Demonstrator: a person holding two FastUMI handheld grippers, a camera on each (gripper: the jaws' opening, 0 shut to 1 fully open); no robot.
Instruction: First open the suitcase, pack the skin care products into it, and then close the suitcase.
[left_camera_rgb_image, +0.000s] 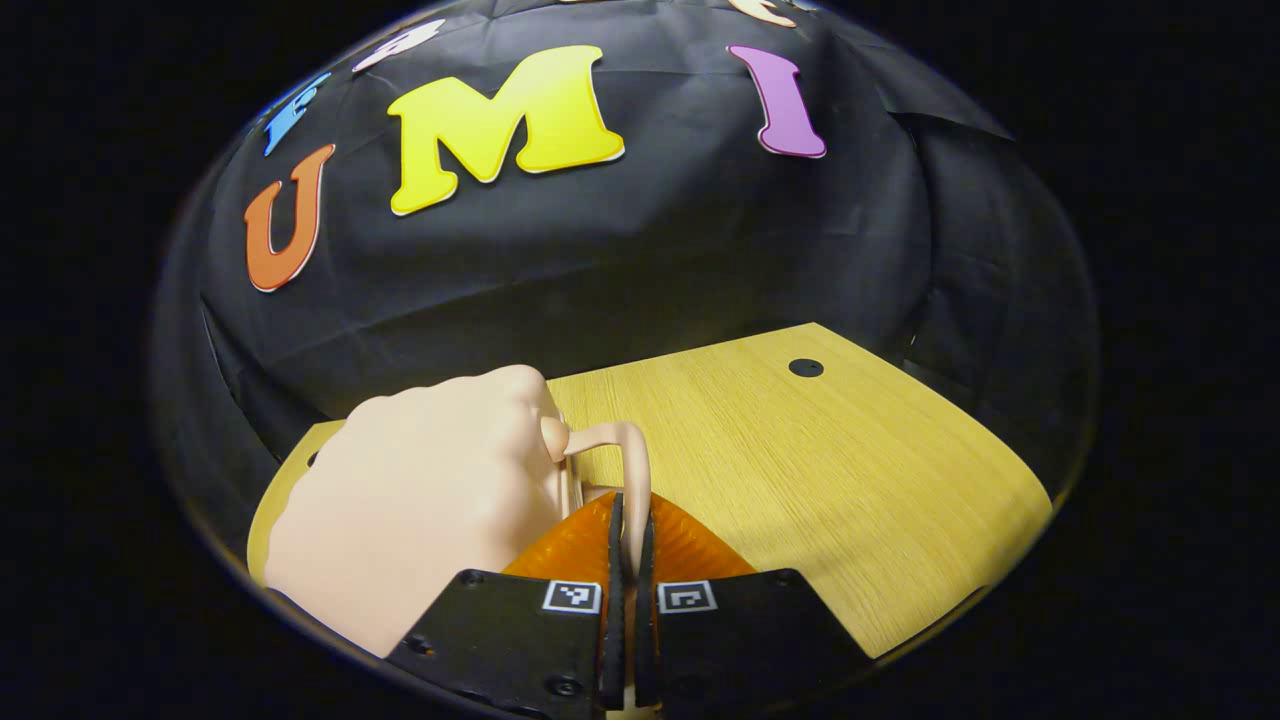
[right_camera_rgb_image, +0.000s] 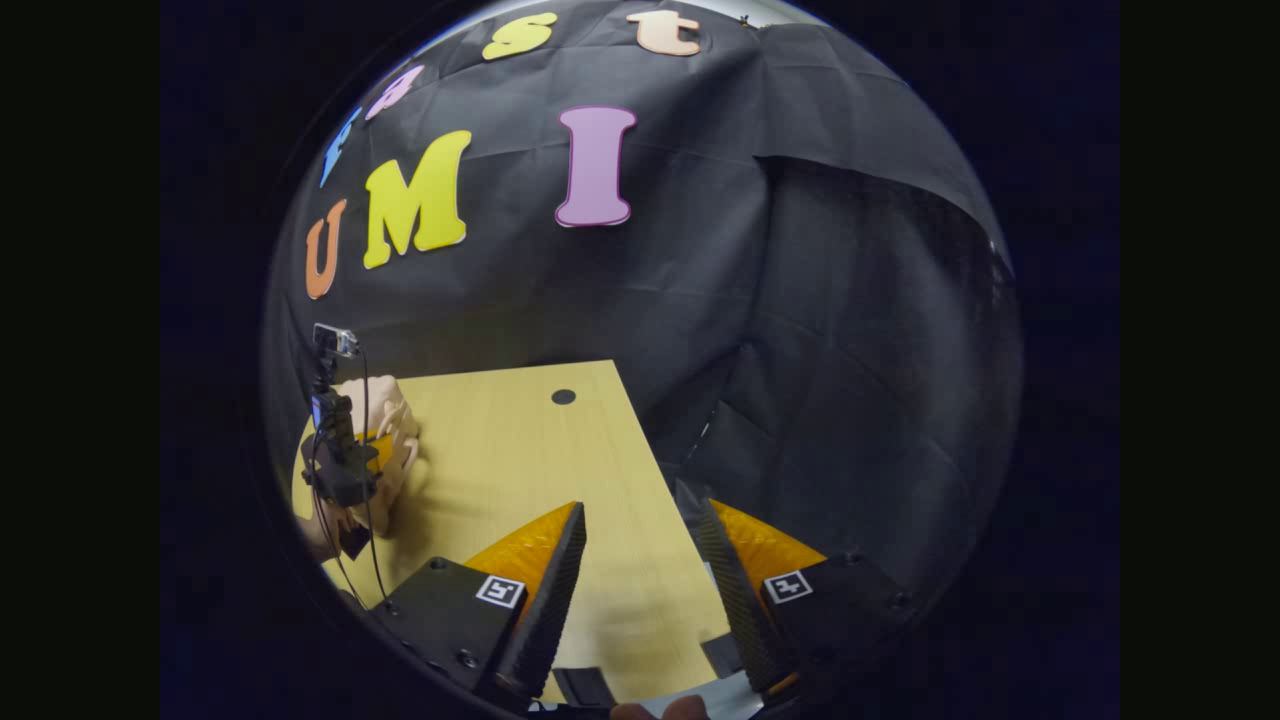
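Pinching the suitcase (left_camera_rgb_image: 420, 500) handle (left_camera_rgb_image: 632, 470), the left tool (left_camera_rgb_image: 630, 520) is closed; right tool (right_camera_rgb_image: 640, 560) gapes empty over the table (right_camera_rgb_image: 500, 440)

A light wood-grain tabletop (left_camera_rgb_image: 800, 450) is carrying a pale pink suitcase (left_camera_rgb_image: 420, 500), which is sitting toward its left side in the left gripper view. A small dark round hole (left_camera_rgb_image: 805, 367) is showing near the tabletop's far edge, well apart from the suitcase.
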